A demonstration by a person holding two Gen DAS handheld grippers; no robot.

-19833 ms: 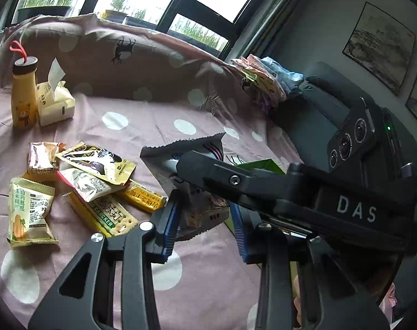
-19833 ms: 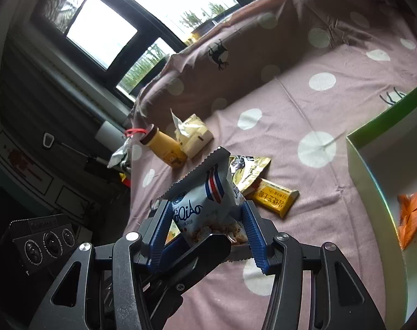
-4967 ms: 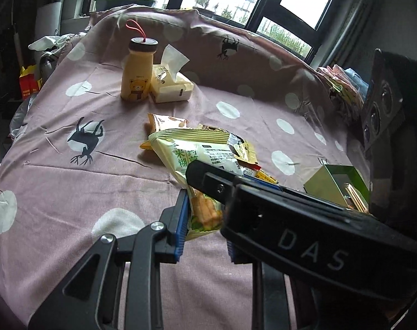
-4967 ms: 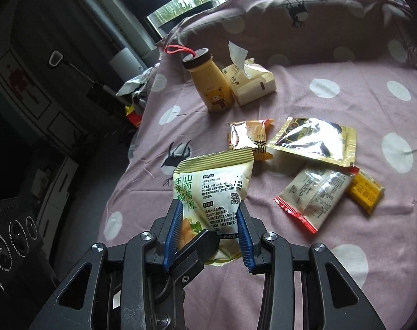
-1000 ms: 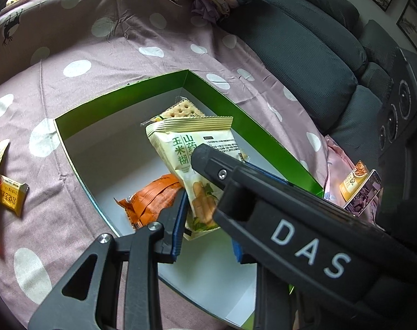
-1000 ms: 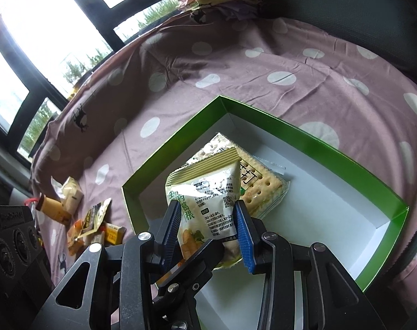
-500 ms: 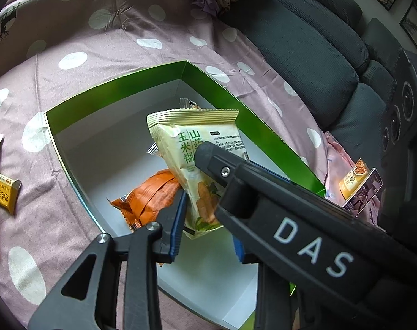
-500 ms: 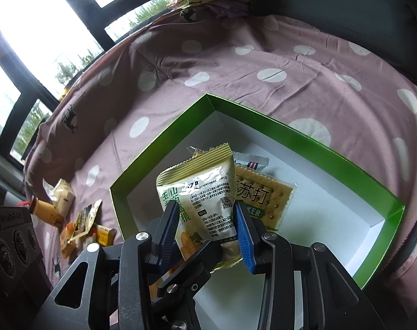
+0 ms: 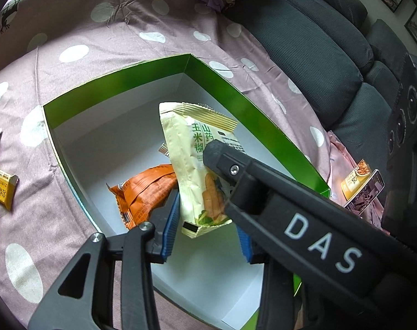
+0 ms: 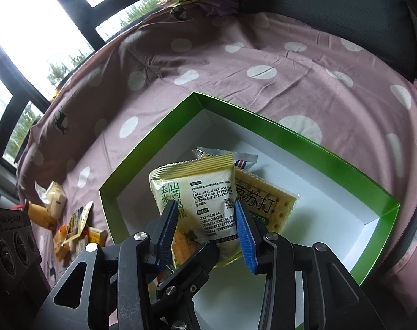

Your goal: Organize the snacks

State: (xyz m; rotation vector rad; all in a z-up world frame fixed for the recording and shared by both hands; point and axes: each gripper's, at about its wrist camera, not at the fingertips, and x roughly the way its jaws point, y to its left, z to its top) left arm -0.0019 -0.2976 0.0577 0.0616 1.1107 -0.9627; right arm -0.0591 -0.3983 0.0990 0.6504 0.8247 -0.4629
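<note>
Left wrist view: the left tongs [image 9: 208, 225] stand released around the pale yellow snack packet [image 9: 200, 165], its lower end between the blue pads over the green box [image 9: 120, 88]; an orange packet [image 9: 145, 192] lies inside.

Right wrist view: the right tongs [image 10: 207, 232] also look released around the same packet [image 10: 205, 200], above a cracker pack [image 10: 266, 206] in the box [image 10: 304, 148] on the dotted cloth [image 10: 236, 68].
</note>
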